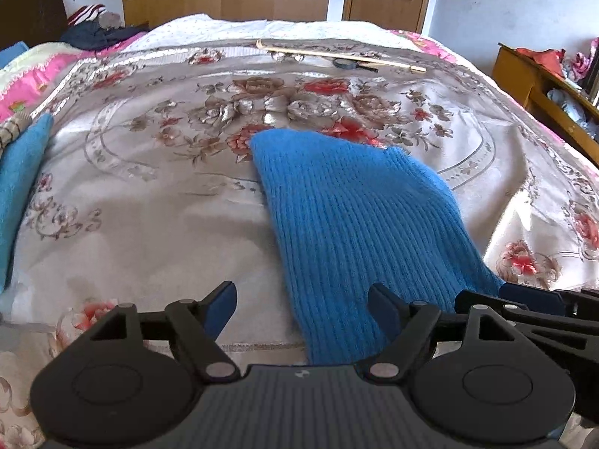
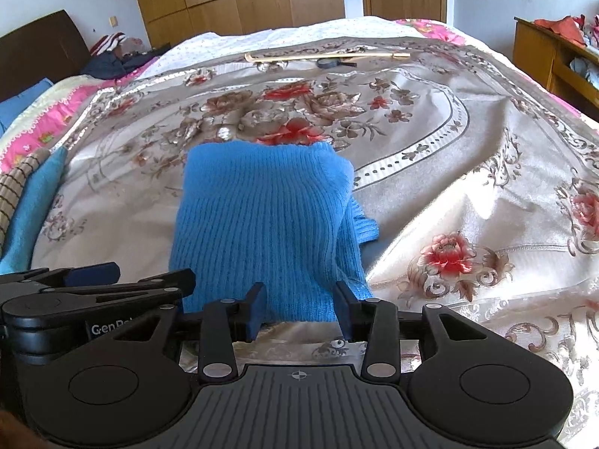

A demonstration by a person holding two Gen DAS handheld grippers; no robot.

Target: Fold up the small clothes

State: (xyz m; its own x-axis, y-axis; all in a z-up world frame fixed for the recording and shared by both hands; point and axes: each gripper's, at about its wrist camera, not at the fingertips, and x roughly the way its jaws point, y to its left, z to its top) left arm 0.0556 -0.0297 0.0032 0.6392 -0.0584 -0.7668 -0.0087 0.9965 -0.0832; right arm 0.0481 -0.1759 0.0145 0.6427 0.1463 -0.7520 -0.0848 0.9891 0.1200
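The blue sweater [image 1: 359, 220] [image 2: 262, 224] is a ribbed knit in bright blue, lying folded into a thick, roughly rectangular bundle on the flowered bedspread [image 1: 149, 194] [image 2: 468, 172]. Its ribs run lengthwise, from the near edge toward the far folded edge, which looks rounded and slightly raised. On the right side of the bundle, in the right wrist view, 1 ribbed cuff sticks out from under the top layer and lies flat on the bedspread.

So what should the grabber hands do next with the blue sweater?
Probably lift both away. The blue sweater already lies folded on the bedspread, and the left gripper and right gripper stand open around its near edge, gripping nothing.
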